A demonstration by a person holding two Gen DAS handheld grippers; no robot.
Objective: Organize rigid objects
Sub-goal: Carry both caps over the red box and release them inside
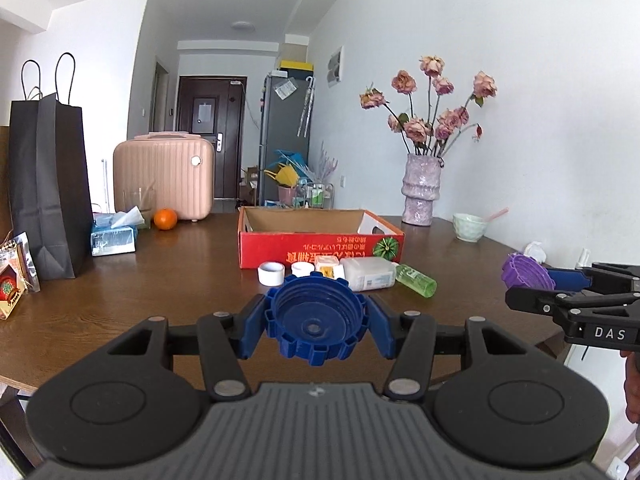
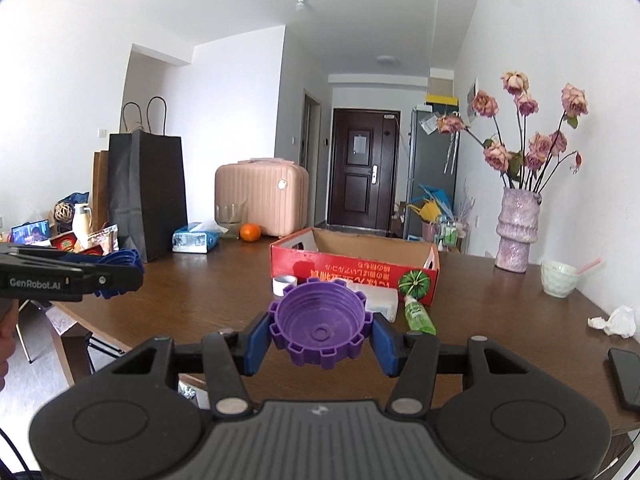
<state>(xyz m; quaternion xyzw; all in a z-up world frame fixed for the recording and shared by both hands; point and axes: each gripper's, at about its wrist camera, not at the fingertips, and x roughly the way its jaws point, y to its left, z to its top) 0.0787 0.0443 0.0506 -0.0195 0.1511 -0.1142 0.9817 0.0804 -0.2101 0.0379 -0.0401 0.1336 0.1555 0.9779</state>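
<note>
My left gripper [image 1: 316, 322] is shut on a blue ridged cap [image 1: 310, 312], held above the wooden table [image 1: 180, 280], open side up. My right gripper [image 2: 322, 326] is shut on a purple ridged cap [image 2: 316, 320], also held above the table. Each gripper shows at the edge of the other view: the right one with the purple cap [image 1: 526, 272], the left one with the blue cap [image 2: 124, 262]. A red open cardboard box [image 1: 320, 246] stands ahead, also in the right wrist view [image 2: 352, 270]. In front of it lie white rolls [image 1: 271, 273], a white container [image 1: 368, 273] and a green bottle [image 1: 416, 280].
A black paper bag [image 1: 48, 184], tissue pack [image 1: 113, 236], orange [image 1: 165, 219] and pink suitcase [image 1: 164, 176] stand at the back left. A vase of roses [image 1: 420, 188], a bowl [image 1: 470, 227] and crumpled tissue [image 2: 618, 320] are at the right. A phone [image 2: 628, 376] lies near the right edge.
</note>
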